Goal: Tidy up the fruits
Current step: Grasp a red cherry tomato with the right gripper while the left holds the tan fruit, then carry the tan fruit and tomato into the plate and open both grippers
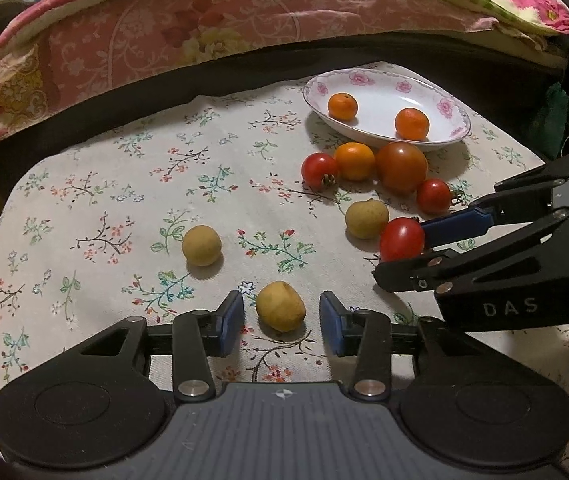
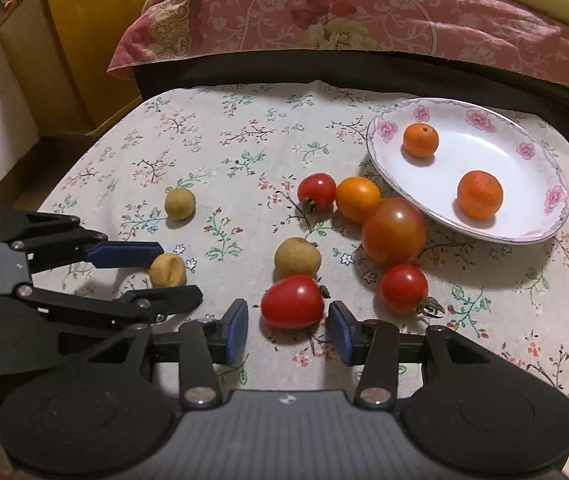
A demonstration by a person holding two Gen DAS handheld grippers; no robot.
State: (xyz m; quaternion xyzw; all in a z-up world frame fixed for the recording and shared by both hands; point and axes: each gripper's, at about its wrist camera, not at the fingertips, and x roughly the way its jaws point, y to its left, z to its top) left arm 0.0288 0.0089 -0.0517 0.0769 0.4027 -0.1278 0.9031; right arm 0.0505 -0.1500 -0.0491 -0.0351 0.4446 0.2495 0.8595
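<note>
The fruits lie on the flowery counter [image 1: 84, 200], some near a white dish [image 2: 540, 236] with two oranges in it. A yellow fruit [image 1: 280, 306] sits right between the pads of the left hand-held gripper [image 1: 281, 320], not touched on either side; the jaws are let go. A red tomato [image 2: 292, 301], lying sideways, sits between the pads of the right hand-held gripper [image 2: 288, 330], also let go and nearer the dish. I think each only needs to squeeze.

left tool [image 1: 281, 320] open around longan [image 1: 280, 306]
</note>
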